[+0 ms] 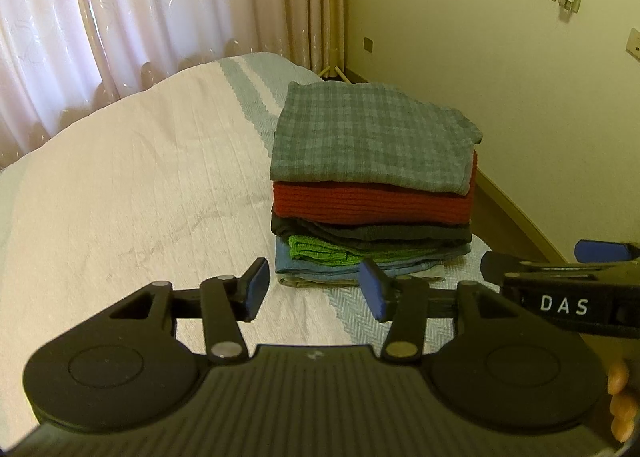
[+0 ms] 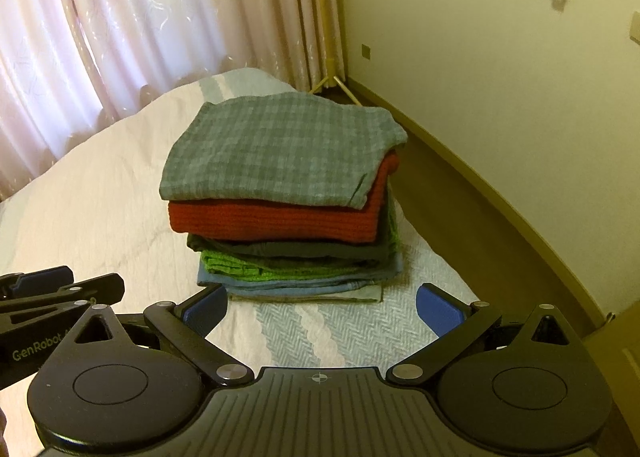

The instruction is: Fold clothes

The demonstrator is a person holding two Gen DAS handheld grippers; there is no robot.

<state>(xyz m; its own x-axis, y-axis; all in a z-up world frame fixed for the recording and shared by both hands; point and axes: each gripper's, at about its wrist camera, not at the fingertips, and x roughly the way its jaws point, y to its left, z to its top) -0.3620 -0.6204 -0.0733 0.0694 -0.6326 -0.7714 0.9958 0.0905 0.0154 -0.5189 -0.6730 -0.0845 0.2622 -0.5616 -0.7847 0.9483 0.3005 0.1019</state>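
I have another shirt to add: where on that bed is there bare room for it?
The pale bedspread lies bare between the folded stack and the curtains. A narrow bare strip separates the stack from both open grippers. Right of the stack, the bed edge leaves little room.

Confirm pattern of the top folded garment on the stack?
Grey-blue plaid check on the top folded garment, lying over the red knit sweater. Clearest in the right wrist view.

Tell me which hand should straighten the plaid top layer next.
Right, probably. The right gripper is wide open facing the pile, centred on the plaid garment; the left gripper sits left of the stack, fingers narrower.
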